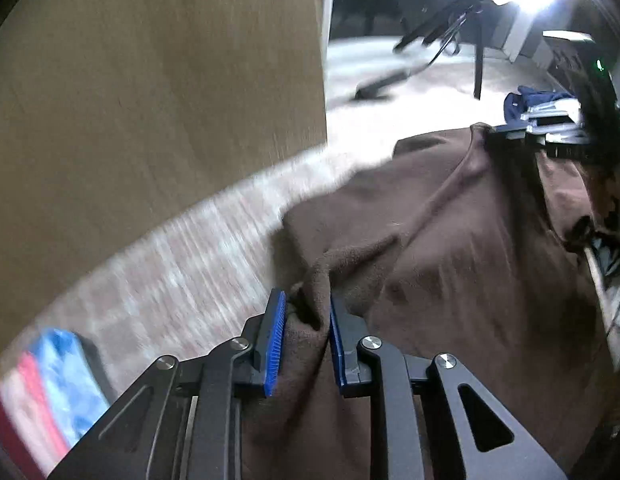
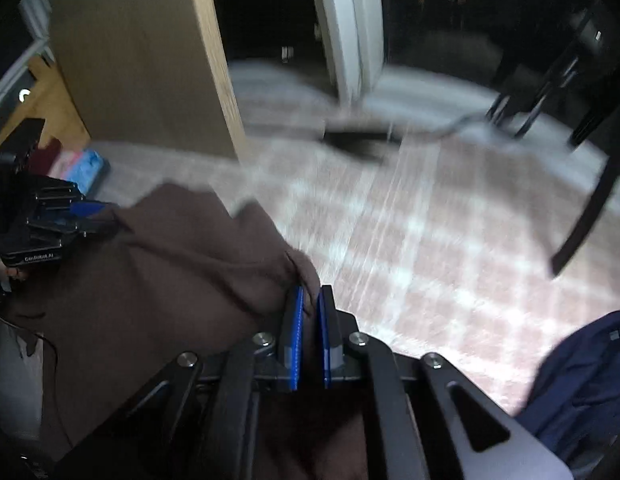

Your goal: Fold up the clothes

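The brown fleece garment (image 1: 449, 248) is held up above a checked carpet (image 1: 198, 264), stretched between the two grippers so that its long axis runs from one to the other. In the left wrist view a bunched fold of it is clamped between the blue pads of the left gripper (image 1: 306, 332), and a seam is seen running away toward the right gripper (image 1: 549, 132) at the far edge. In the right wrist view another gathered edge of the garment (image 2: 182, 272) is pinched between the nearly closed pads of the right gripper (image 2: 308, 328), while the left gripper (image 2: 50, 224) is seen at the cloth's far end. Which end of the garment is the top cannot be told. A dark blue garment (image 2: 581, 380) lies on the carpet (image 2: 429, 240) near the right gripper. A wooden panel (image 1: 158, 80) stands beyond, with a blue and pink package (image 1: 58, 384) at its foot. Dark chair legs (image 2: 589, 208) are seen farther off.
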`<action>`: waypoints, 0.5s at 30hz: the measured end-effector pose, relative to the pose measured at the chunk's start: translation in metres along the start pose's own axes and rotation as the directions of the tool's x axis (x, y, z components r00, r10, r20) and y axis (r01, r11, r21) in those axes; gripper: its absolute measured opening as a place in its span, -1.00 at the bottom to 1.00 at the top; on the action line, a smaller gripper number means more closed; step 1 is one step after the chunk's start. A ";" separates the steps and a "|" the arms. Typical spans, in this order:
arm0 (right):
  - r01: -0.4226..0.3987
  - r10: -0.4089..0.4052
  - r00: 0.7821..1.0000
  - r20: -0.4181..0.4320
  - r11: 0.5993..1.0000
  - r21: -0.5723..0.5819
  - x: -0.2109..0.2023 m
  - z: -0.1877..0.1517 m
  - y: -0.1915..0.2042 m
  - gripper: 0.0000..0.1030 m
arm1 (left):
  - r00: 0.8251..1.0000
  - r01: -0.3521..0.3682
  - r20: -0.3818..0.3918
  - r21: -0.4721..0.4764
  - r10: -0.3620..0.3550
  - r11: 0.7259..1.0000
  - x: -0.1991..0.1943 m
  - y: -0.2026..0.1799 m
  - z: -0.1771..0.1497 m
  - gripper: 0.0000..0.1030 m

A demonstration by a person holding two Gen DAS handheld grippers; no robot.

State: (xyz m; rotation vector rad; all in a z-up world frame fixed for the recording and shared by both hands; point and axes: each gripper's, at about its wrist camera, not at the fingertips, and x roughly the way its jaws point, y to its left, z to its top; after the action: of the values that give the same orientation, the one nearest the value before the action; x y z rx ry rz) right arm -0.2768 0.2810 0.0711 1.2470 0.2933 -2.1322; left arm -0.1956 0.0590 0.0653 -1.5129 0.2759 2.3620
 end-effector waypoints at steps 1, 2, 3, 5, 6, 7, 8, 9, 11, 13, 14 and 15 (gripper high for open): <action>0.061 -0.061 0.998 0.015 0.998 0.001 0.000 0.001 -0.002 -0.85 | 1.000 -0.011 -0.006 -0.005 0.011 1.000 -0.006 0.004 -0.004 -0.34; 0.107 -0.107 0.994 -0.006 0.994 0.000 0.007 0.001 -0.004 -0.85 | 1.000 -0.023 -0.012 -0.010 0.022 1.000 -0.012 0.009 -0.009 -0.26; 0.133 -0.133 0.990 -0.049 0.991 -0.005 0.018 0.001 -0.002 -0.81 | 0.999 -0.034 -0.019 -0.016 0.034 0.999 -0.018 0.013 -0.013 -0.26; 0.200 -0.203 0.973 -0.111 0.979 -0.033 0.030 0.001 0.004 -0.64 | 0.998 -0.057 -0.031 -0.026 0.056 0.998 -0.030 0.022 -0.022 -0.26; 0.225 -0.228 0.968 -0.108 0.973 -0.040 0.028 0.001 0.007 -0.41 | 0.997 -0.068 -0.038 -0.030 0.067 0.997 -0.036 0.026 -0.026 -0.26; 0.225 -0.228 0.970 -0.081 0.973 -0.040 0.019 0.000 0.010 -0.20 | 0.996 -0.079 -0.044 -0.035 0.078 0.996 -0.042 0.030 -0.030 -0.20; 0.215 -0.216 0.975 -0.055 0.976 -0.036 0.009 -0.002 0.012 -0.15 | 0.995 -0.091 -0.051 -0.040 0.089 0.995 -0.048 0.034 -0.035 -0.18; 0.209 -0.211 0.977 -0.037 0.977 -0.033 -0.002 -0.004 0.013 -0.15 | 0.994 -0.096 -0.060 -0.042 0.093 0.995 -0.054 0.039 -0.041 -0.14; 0.171 -0.172 0.985 -0.017 0.985 -0.021 -0.024 -0.015 0.020 -0.15 | 0.991 -0.098 -0.090 -0.023 0.095 0.995 -0.063 0.035 -0.064 -0.09; 0.096 -0.096 0.995 -0.011 0.995 -0.002 -0.042 -0.030 0.030 -0.15 | 0.987 -0.108 -0.122 0.003 0.107 0.994 -0.070 0.026 -0.090 -0.01; 0.029 -0.028 0.999 -0.017 0.999 0.015 -0.048 -0.041 0.038 -0.15 | 0.984 -0.112 -0.137 0.016 0.113 0.994 -0.074 0.022 -0.103 0.01; -0.039 0.040 0.999 -0.023 0.999 0.033 -0.054 -0.051 0.046 -0.15 | 0.981 -0.116 -0.152 0.029 0.119 0.993 -0.077 0.017 -0.116 0.01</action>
State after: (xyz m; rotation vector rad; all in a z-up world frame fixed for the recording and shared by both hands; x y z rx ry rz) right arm -0.1940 0.2928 0.0960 1.2870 0.2433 -2.0976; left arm -0.0742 -0.0079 0.0862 -1.7166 0.4354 2.3259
